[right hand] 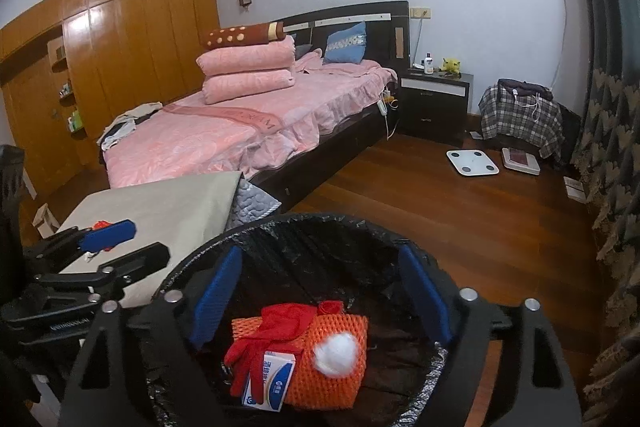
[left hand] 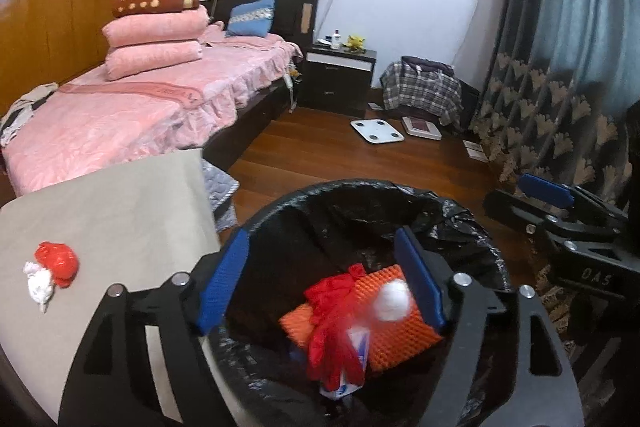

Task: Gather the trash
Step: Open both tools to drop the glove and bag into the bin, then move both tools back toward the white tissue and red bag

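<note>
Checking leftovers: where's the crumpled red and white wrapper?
In the left wrist view, the crumpled red and white wrapper lies lower left on the beige tabletop, outside the black-lined bin.

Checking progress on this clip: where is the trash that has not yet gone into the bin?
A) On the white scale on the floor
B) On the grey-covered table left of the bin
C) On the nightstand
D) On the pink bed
B: a red and white crumpled wad lies on the grey-covered table, beside the black-lined bin, which already holds other trash.
</note>
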Demonstrator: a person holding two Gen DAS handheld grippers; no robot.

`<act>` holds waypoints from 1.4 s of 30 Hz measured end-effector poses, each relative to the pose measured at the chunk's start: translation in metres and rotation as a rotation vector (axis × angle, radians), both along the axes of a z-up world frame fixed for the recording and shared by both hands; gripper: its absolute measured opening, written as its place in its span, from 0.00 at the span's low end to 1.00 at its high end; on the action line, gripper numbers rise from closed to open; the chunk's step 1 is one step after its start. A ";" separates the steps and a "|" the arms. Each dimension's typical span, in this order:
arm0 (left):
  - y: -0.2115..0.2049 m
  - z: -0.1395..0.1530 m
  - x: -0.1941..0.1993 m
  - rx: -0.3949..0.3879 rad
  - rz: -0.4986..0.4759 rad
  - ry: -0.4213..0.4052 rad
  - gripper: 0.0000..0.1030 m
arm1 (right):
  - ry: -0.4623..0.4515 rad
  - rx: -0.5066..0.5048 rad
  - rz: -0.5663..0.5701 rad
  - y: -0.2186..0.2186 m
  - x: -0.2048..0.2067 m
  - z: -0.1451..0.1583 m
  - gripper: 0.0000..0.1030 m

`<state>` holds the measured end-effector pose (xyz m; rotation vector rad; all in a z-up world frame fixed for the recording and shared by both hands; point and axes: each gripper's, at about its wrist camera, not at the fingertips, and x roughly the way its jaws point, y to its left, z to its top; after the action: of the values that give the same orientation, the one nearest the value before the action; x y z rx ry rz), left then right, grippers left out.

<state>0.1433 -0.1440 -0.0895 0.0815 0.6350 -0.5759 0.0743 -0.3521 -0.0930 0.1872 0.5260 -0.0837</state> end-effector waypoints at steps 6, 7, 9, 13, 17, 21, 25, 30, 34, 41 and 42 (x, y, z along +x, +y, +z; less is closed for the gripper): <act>0.038 0.017 -0.010 -0.017 0.081 -0.043 0.85 | -0.032 0.019 0.020 0.013 -0.003 0.013 0.94; 0.045 0.021 -0.011 -0.021 0.096 -0.047 0.87 | -0.038 0.021 0.029 0.018 -0.003 0.016 0.94; 0.059 0.026 -0.013 -0.024 0.126 -0.058 0.87 | -0.048 0.018 0.049 0.028 -0.002 0.020 0.94; 0.089 0.037 -0.016 -0.035 0.192 -0.074 0.88 | -0.055 0.011 0.085 0.047 0.005 0.026 0.94; 0.115 0.041 -0.019 -0.035 0.250 -0.087 0.88 | -0.058 0.008 0.121 0.070 0.012 0.028 0.94; 0.141 0.041 -0.018 -0.022 0.298 -0.091 0.88 | -0.052 0.004 0.165 0.098 0.025 0.028 0.94; 0.169 0.040 -0.017 -0.013 0.351 -0.097 0.88 | -0.046 -0.004 0.206 0.123 0.038 0.024 0.94; 0.203 0.036 -0.012 0.008 0.419 -0.103 0.88 | -0.034 0.003 0.248 0.156 0.061 0.018 0.94; 0.232 0.026 -0.001 0.032 0.476 -0.098 0.88 | -0.033 -0.003 0.272 0.181 0.080 0.012 0.94; 0.274 0.003 0.036 0.065 0.552 -0.055 0.88 | 0.008 -0.011 0.307 0.226 0.128 -0.007 0.94; 0.280 -0.002 0.043 0.065 0.561 -0.040 0.88 | 0.019 -0.013 0.309 0.232 0.135 -0.011 0.94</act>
<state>0.1868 0.1356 -0.0916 -0.0259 0.6045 -0.0120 0.2095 -0.1205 -0.1037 0.0909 0.5678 0.2125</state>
